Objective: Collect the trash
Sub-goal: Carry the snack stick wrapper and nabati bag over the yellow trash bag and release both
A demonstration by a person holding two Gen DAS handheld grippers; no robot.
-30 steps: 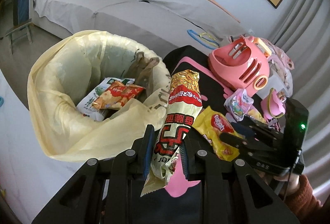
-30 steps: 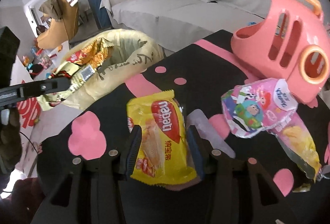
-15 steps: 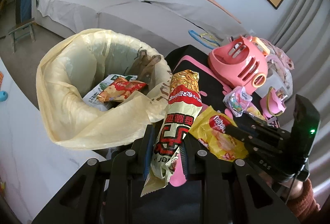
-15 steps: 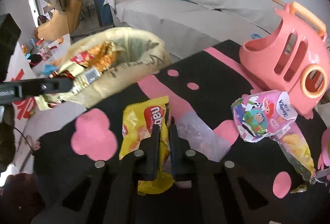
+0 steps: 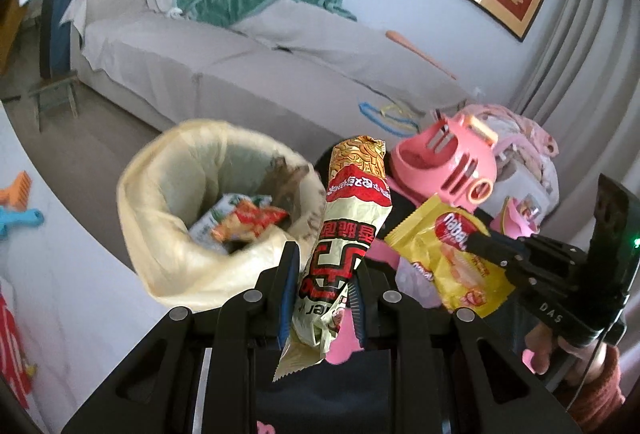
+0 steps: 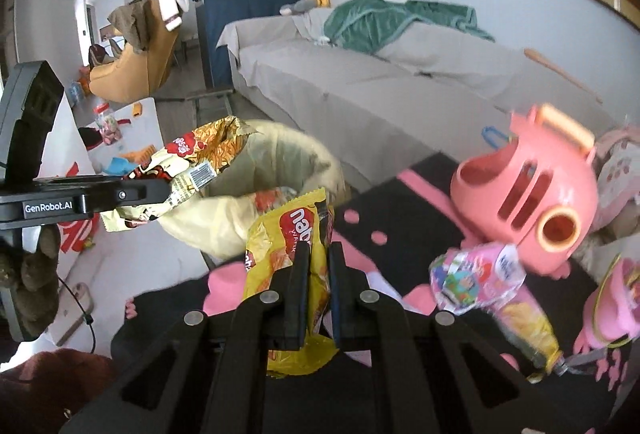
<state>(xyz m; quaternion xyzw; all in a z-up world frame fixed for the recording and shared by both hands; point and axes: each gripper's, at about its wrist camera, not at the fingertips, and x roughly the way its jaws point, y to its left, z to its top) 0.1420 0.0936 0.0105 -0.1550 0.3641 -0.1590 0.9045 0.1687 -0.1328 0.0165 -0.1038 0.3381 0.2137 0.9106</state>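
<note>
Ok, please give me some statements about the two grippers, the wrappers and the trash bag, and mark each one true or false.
1. The left gripper holds a long noodle packet. True.
2. The right gripper is open and holds nothing. False: it is shut on a yellow wafer packet.
3. The trash bag has no wrappers inside. False: some wrappers already lie in it.
4. A pink toy toaster stands on the black mat. True.
5. The cartoon snack bag is inside the trash bag. False: it lies on the mat.
</note>
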